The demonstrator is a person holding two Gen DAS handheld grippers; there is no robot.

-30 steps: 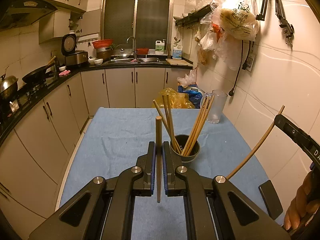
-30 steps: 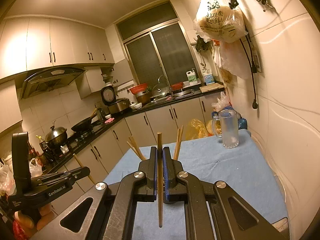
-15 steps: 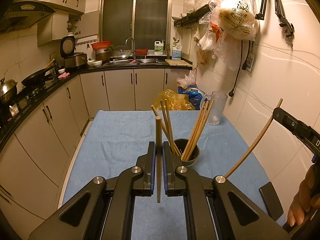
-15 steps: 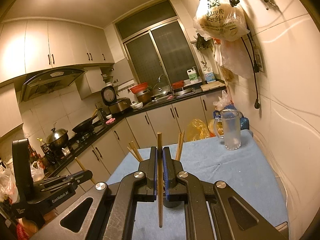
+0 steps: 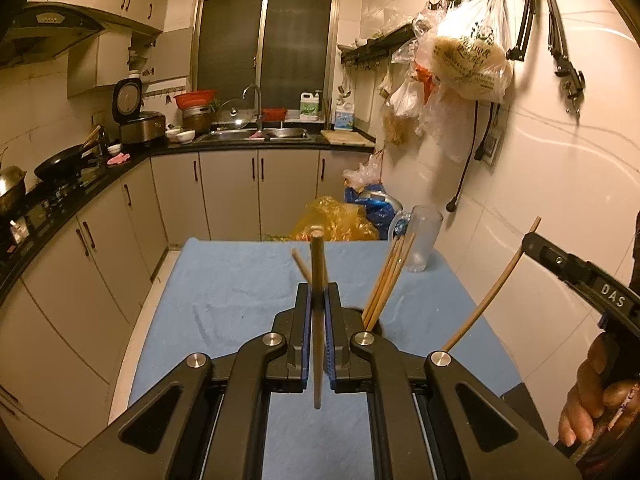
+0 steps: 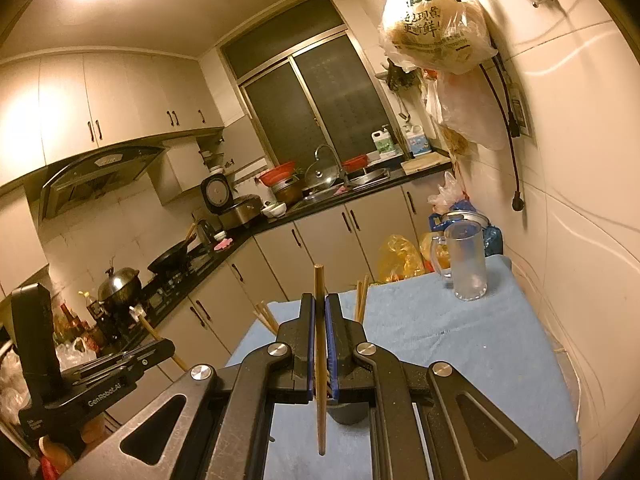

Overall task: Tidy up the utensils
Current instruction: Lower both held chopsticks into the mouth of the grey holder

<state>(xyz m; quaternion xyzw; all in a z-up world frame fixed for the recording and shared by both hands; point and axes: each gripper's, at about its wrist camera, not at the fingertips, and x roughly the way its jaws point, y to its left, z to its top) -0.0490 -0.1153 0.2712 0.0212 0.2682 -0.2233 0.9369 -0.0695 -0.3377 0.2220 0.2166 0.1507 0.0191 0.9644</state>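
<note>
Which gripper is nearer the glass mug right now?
Right, as far as these views show. The right gripper sits toward the wall side where the glass mug stands; the left gripper is further over, the mug ahead to its right.

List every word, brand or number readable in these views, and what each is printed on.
"DAS": white letters on the right gripper body, cut off at the frame edge.
"GenRobot.AI": on the left gripper body.
"现" and "鲜": dark print on the hanging plastic bag; its other characters are unclear.
Detergent bottle labels by the sink: too small to read.
</note>
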